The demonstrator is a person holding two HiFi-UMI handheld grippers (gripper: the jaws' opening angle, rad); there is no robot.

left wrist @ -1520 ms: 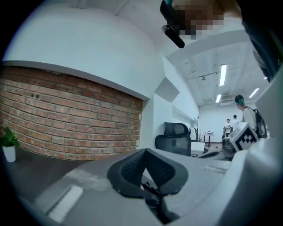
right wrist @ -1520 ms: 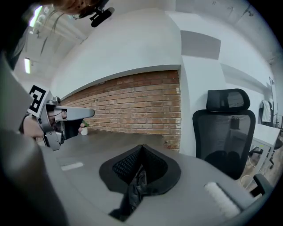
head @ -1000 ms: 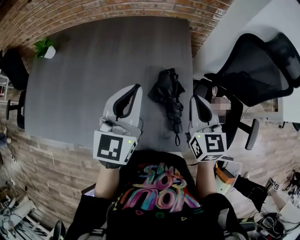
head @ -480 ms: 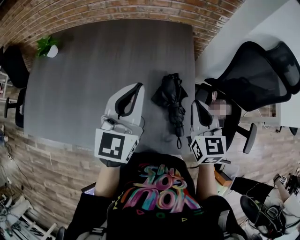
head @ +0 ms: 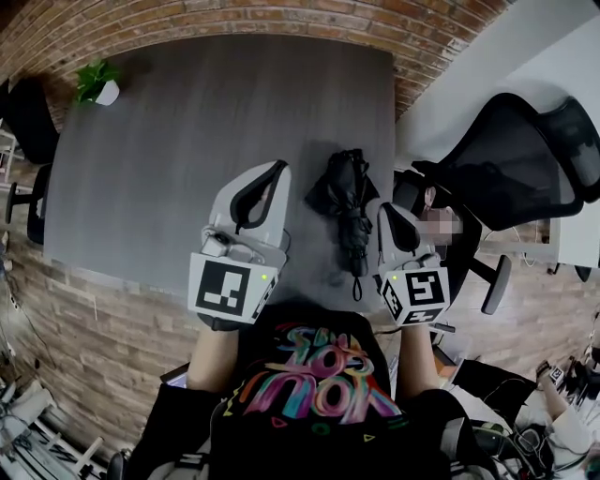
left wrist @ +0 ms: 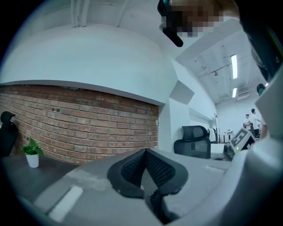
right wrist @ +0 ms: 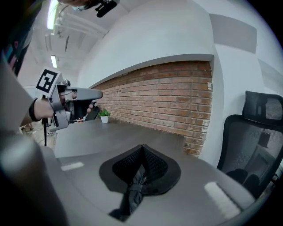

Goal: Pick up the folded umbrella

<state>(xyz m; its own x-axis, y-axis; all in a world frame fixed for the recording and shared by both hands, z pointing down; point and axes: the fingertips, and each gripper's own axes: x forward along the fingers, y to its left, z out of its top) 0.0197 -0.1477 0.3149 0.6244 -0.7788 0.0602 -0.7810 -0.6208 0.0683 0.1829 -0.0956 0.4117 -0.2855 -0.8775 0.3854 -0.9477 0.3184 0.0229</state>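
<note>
The folded black umbrella (head: pixel 345 199) lies on the grey table (head: pixel 178 122), near its right front corner, with its handle and loop toward me. My right gripper (head: pixel 379 208) hovers just right of the umbrella and is shut, its tips meeting (right wrist: pixel 142 146) with nothing pinched. Dark umbrella fabric (right wrist: pixel 131 196) shows through the gap behind the tips. My left gripper (head: pixel 280 169) floats left of the umbrella over the table, also shut (left wrist: pixel 145 151) and empty. In the right gripper view, a hand holds the left gripper (right wrist: pixel 100 94) out at the left.
A small potted plant (head: pixel 98 84) stands at the table's far left corner. A black mesh office chair (head: pixel 511 164) sits off the right edge. A brick wall (head: pixel 234 19) runs along the table's far side.
My right gripper has edged a little closer to the umbrella and dipped slightly. Both grippers stay shut, and the umbrella has not moved on the table.
</note>
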